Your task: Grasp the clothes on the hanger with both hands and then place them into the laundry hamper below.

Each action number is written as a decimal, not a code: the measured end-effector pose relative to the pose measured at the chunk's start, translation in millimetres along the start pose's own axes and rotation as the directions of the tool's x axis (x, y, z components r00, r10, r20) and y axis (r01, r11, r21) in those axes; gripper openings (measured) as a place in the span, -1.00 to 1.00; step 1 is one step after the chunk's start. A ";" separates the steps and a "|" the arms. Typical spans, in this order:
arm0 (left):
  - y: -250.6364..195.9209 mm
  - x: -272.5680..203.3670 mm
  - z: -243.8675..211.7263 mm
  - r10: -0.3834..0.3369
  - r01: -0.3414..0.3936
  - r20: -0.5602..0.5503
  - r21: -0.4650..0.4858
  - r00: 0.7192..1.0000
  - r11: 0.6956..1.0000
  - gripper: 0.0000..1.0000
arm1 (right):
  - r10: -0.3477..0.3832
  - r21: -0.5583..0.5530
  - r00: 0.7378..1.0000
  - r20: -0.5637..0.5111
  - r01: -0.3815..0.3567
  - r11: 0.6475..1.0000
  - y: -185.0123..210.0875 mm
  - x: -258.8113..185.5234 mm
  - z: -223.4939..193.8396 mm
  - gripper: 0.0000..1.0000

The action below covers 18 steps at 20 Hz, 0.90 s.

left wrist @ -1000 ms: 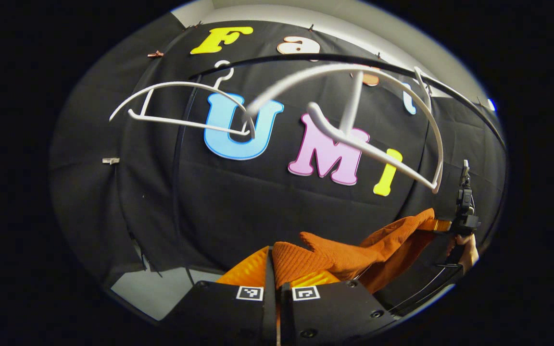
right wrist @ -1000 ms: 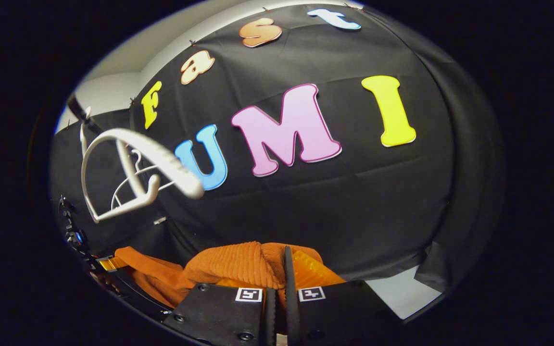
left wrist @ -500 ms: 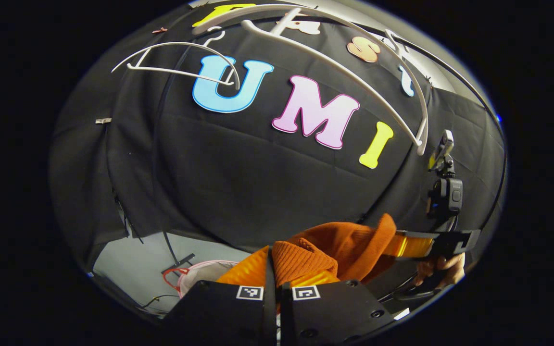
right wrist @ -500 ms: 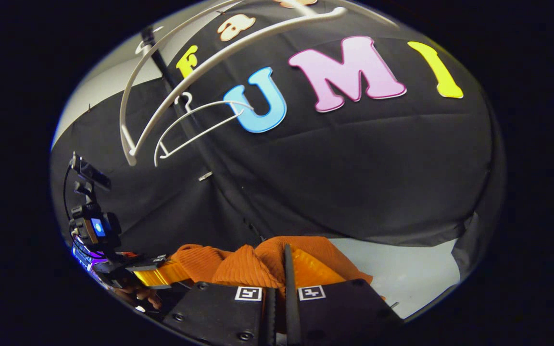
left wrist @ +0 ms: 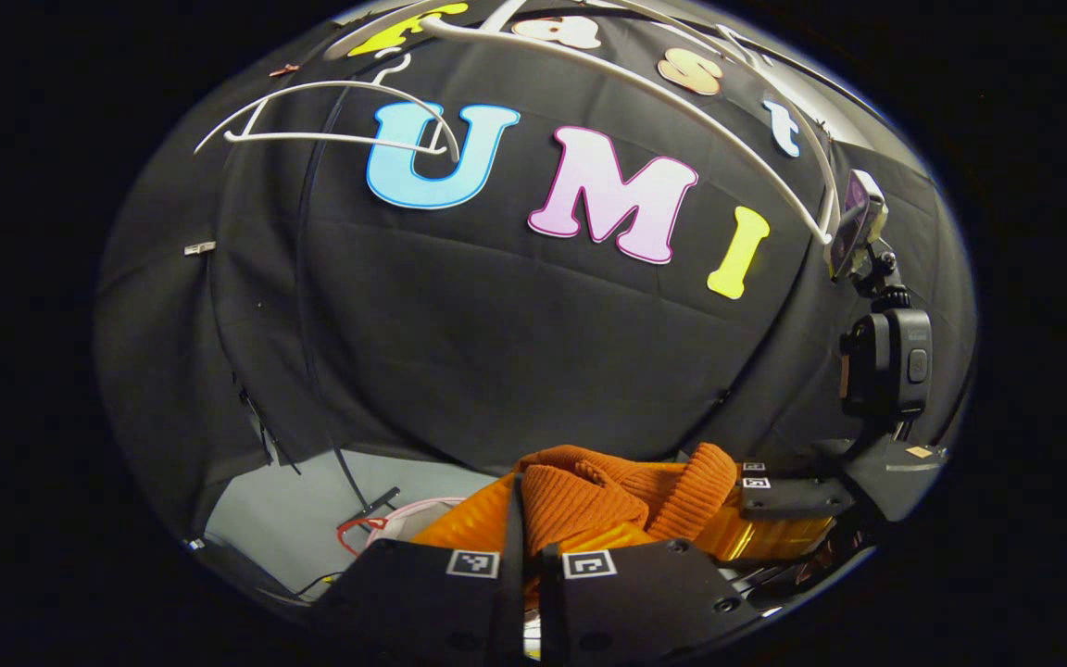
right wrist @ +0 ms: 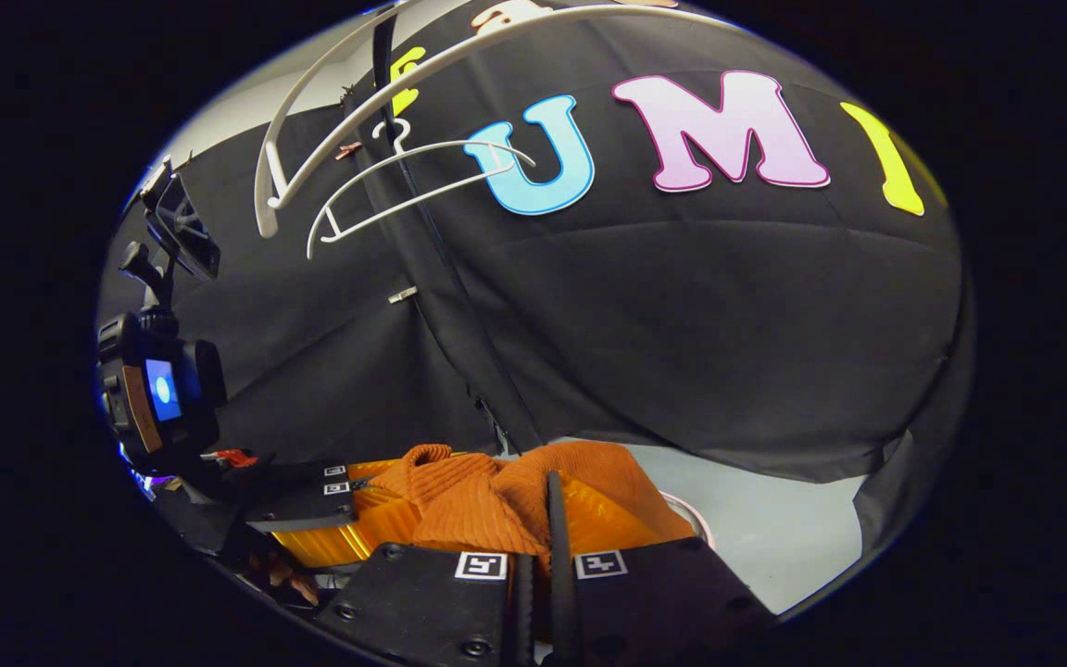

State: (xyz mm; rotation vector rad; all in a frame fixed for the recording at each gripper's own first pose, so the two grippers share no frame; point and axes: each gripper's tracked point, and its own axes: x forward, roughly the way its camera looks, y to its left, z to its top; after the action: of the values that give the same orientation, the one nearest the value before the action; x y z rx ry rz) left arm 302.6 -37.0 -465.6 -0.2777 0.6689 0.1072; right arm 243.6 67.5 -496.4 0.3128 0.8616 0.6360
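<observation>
Orange ribbed knitwear (left wrist: pixel 589 491) sits bunched between your two tongs, clear of the hangers above. In the left gripper view, your left tongs (left wrist: pixel 524 556) are nearly closed, with a fold of the knit pinched between both fingers. Just to their right and close by, the right tongs (left wrist: pixel 774 496) meet the same bundle. In the right gripper view, your right tongs (right wrist: pixel 541 560) are likewise narrow and clamped on a ridge of the garment (right wrist: pixel 487 500), with the left tongs (right wrist: pixel 311 500) just to their left.

The fabric looks soft, limp and light, and should sag and fold wherever it is unsupported. It seems grippy rather than slippery, so a pinch on a thick fold near each shoulder should hold. Loose ends may trail below your tongs, out of sight.

Above and ahead of both tongs hang two white plastic hangers, a larger one (left wrist: pixel 682 102) nearer and a smaller one (left wrist: pixel 330 116) farther back, on a dark rail (right wrist: pixel 383 56). Both look bare. A thin black pole (left wrist: pixel 311 306) runs down ahead of the left tongs.

Below and slightly left of the left tongs, a pale curved rim with a red edge (left wrist: pixel 385 523) shows on the light floor (left wrist: pixel 293 519), probably the laundry hamper. A similar pale rim (right wrist: pixel 693 519) lies just right of the right tongs. Nothing visible blocks a downward path, though the hanger arms are close overhead.
</observation>
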 end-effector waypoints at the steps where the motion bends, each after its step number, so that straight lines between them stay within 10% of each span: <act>1: 4.8 1.0 -2.2 0.011 -0.011 -0.014 -0.004 1.000 1.000 -0.75 | -0.015 -0.009 1.000 -0.015 0.015 1.000 -4.7 -0.8 -3.2 -0.75; 3: 16.5 4.1 -15.8 0.043 -0.043 -0.050 -0.006 0.998 0.999 -0.61 | -0.073 -0.057 0.996 -0.044 0.071 0.996 -21.0 -2.0 -13.5 -0.87; 7: 49.4 -7.3 -36.1 0.135 -0.134 -0.119 0.018 0.984 0.991 0.91 | -0.138 -0.141 0.988 -0.067 0.127 0.982 -40.6 -15.5 -19.9 0.66; 8: 51.2 -6.3 -38.6 0.126 -0.128 -0.112 -0.003 0.986 0.992 0.92 | -0.129 -0.130 0.990 -0.062 0.120 0.984 -39.1 -16.5 -19.0 0.95; 18: 50.4 -22.2 -21.1 0.103 -0.106 -0.057 -0.046 0.993 0.993 0.91 | -0.120 -0.116 0.992 -0.038 0.115 0.987 -29.9 -22.6 -11.2 0.97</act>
State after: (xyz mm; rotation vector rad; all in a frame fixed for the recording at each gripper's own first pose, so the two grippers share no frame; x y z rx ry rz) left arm 263.3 5.1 -478.6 -0.2934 0.7362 0.2166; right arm 235.6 30.1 -504.6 0.1443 0.8763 0.5815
